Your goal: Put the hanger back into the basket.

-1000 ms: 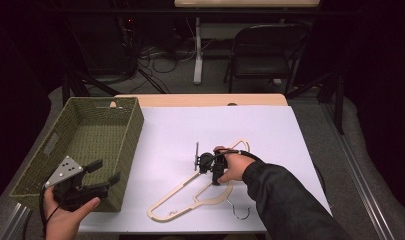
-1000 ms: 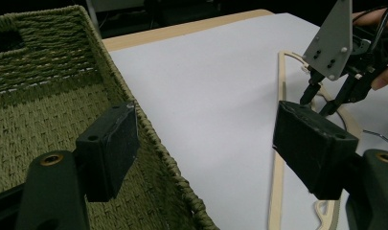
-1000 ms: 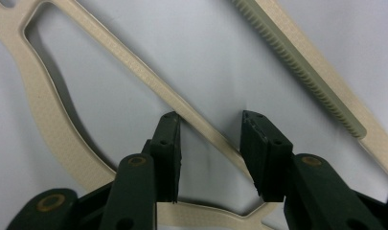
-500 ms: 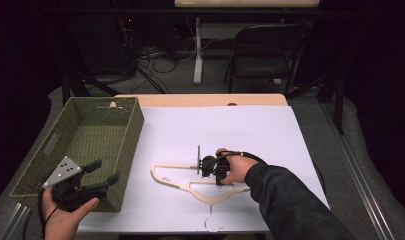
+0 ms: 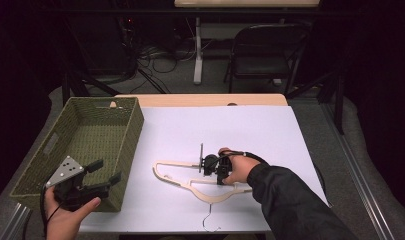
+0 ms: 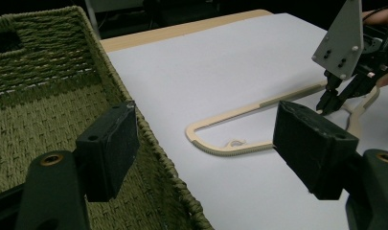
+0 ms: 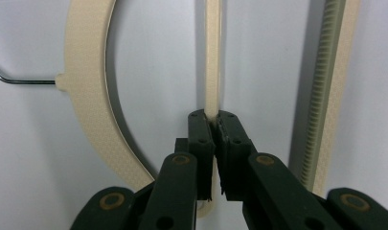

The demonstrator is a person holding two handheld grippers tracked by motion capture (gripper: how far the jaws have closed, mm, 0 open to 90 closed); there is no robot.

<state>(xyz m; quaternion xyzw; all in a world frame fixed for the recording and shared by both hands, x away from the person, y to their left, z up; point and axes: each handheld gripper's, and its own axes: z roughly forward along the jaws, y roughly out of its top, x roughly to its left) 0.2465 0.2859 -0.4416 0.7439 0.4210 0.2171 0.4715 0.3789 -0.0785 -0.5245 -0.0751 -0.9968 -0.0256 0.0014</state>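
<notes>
— Since the earlier frames, the cream hanger [image 5: 200, 181] had swung round on the white table cover [image 5: 270, 135]: its long loop, which had pointed toward the near edge, now reached left toward the basket [image 5: 132, 137], and its wire hook [image 5: 206, 220] trailed near the front edge.

— And who had hold of it?

— The right gripper [image 5: 208, 165]. In the right gripper view its jaws were pinched tight on the thin straight bar of the hanger [image 7: 212, 72], with the curved shoulder to one side and the ribbed bar to the other.

— So what step was that, would you say?

— Dragging or carrying the hanger toward the basket, I'd judge. The next move would call for lifting it clear of the woven wall without letting it twist in so narrow a grip.

— The left gripper [image 5: 97, 177]?

— Held low by the basket's near right corner, jaws spread wide, nothing between them. From its own view the hanger's loop [image 6: 239, 129] lay just beyond the rim.

— Anything in the basket?

— What showed of its floor looked bare; the hanger lay wholly outside it.
</notes>
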